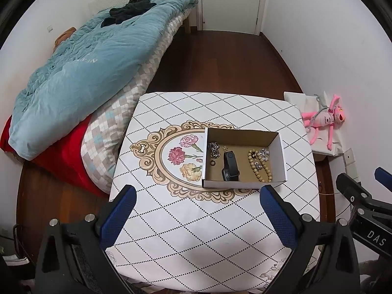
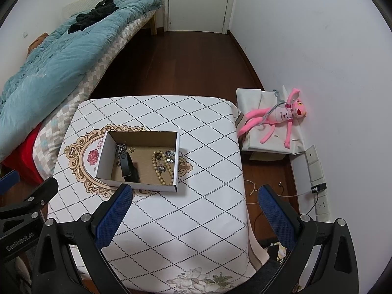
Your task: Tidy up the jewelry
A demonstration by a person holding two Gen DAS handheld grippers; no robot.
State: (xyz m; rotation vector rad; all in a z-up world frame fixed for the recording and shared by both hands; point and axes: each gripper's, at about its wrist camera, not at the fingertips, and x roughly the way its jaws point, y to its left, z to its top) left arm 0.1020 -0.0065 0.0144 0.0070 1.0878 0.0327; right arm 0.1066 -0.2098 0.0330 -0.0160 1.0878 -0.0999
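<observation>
An open white cardboard box (image 1: 279, 152) stands on the table (image 1: 196, 220); it also shows in the right wrist view (image 2: 103, 156). Inside lie a black watch band (image 1: 229, 166), a beaded bracelet (image 1: 260, 169), a metal chain (image 1: 214, 150), a small dark ring (image 1: 212, 163) and sparkly earrings (image 1: 264, 153). My left gripper (image 1: 198, 193) is open and empty, held just in front of the box. My right gripper (image 2: 194, 192) is open and empty, near the box's front right corner. The watch band (image 2: 128, 167) and bracelet (image 2: 161, 169) show in the right wrist view too.
The table has a white diamond-pattern cloth (image 2: 196, 127) with a floral medallion. A bed with a blue quilt (image 1: 80, 56) stands on the left. A pink plush toy (image 2: 276, 117) lies on a low white box at the right wall. Wall sockets (image 2: 318, 178) and cables lie right.
</observation>
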